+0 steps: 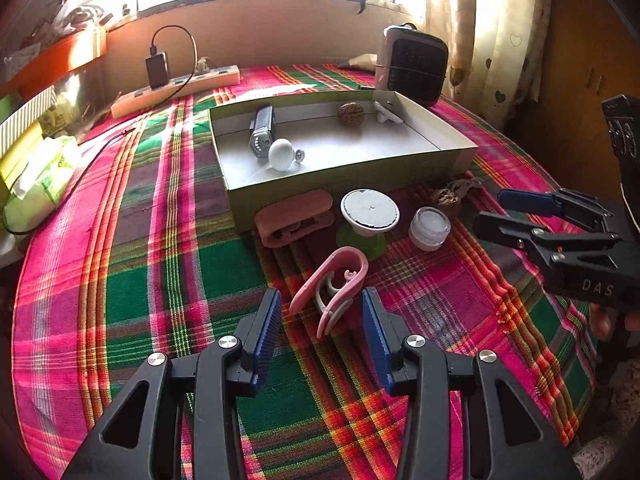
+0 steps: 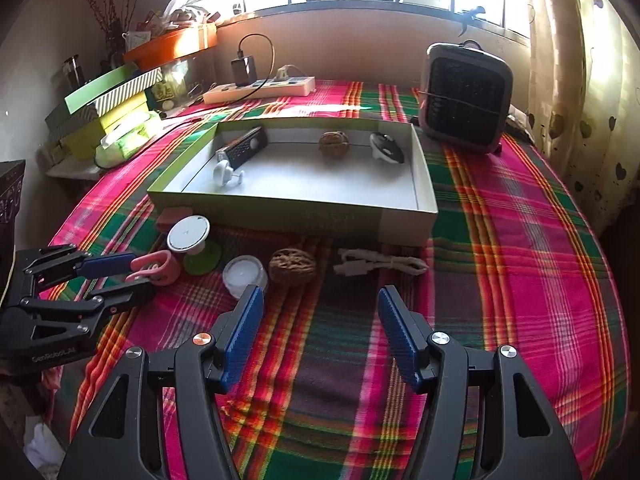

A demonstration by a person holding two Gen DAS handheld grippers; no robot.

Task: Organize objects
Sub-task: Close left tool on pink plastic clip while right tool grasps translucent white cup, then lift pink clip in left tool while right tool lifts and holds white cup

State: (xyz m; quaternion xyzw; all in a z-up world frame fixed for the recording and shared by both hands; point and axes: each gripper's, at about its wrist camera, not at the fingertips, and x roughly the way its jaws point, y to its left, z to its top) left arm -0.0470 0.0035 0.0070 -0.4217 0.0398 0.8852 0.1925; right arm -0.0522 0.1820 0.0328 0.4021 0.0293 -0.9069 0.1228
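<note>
Left gripper (image 1: 322, 312) — jaws open, nothing held — straddles the pink clip (image 1: 334, 284): centre it, close squarely, then lift to the box (image 1: 440, 152).

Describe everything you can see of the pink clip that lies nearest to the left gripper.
The pink clip looks like smooth plastic, a curved shell with a white inner spring piece and a small curled hook. It lies on its side on the plaid tablecloth, in front of the green box and outside it. It sits just ahead of the open left gripper, whose blue pads do not press it.
</note>
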